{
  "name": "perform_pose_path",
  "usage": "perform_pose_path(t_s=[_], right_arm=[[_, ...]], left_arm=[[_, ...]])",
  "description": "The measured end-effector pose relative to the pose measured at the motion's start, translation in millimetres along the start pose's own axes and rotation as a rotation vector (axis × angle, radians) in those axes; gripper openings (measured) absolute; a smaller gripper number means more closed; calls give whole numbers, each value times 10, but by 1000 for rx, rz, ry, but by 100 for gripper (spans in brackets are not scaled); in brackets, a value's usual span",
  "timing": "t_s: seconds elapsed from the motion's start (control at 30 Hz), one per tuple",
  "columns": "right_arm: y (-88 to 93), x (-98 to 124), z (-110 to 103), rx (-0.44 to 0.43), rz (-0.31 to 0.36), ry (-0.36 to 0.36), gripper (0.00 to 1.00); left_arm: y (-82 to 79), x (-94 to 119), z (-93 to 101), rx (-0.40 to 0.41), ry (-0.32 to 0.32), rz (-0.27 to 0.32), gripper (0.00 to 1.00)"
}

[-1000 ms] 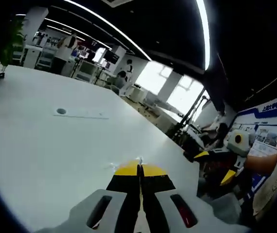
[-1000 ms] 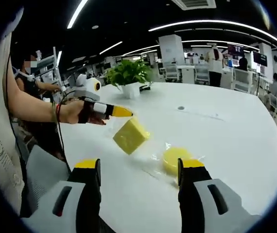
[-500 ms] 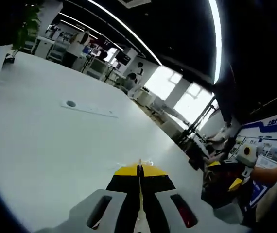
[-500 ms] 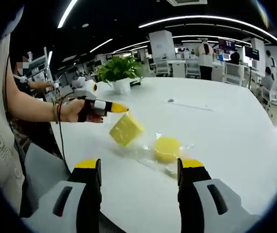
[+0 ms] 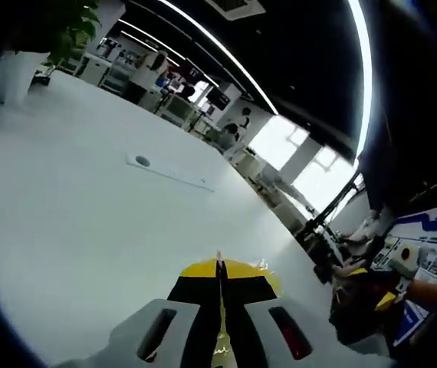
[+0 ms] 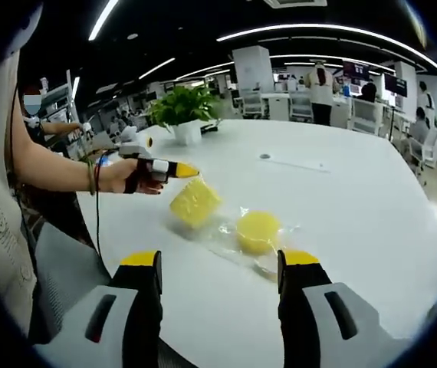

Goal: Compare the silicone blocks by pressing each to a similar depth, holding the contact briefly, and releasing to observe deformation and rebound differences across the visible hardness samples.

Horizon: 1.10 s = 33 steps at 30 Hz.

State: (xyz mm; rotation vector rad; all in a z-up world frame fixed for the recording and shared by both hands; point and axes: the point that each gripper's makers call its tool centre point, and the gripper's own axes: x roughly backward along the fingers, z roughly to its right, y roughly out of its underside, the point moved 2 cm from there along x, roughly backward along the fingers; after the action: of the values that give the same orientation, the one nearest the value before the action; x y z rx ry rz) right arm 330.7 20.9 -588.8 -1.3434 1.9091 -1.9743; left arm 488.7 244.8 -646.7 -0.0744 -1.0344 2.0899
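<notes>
2 yellow samples: the left gripper [image 6: 190, 171], jaws closed, has lowered the square silicone block [image 6: 195, 202] beside the round silicone block [image 6: 257, 231]; the right gripper [image 6: 220, 268] waits wide, so pressing is near

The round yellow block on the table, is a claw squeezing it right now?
No, the round yellow block lies free on clear wrapping, while the open right claw sits short of it.
</notes>
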Motion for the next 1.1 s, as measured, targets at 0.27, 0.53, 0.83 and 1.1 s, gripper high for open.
perform_pose_path(t_s=[0.27, 0.53, 0.83, 1.1], right_arm=[[28, -21, 6, -6, -14, 1, 56], [68, -50, 6, -13, -24, -2, 55], [76, -51, 12, -19, -20, 8, 53], [70, -52, 22, -22, -18, 11, 55]], left_arm=[[-31, -31, -269, 63, -69, 35, 0], [25, -77, -436, 61, -132, 12, 0], [54, -95, -527, 44, -157, -6, 0], [89, -76, -646, 59, -192, -15, 0]])
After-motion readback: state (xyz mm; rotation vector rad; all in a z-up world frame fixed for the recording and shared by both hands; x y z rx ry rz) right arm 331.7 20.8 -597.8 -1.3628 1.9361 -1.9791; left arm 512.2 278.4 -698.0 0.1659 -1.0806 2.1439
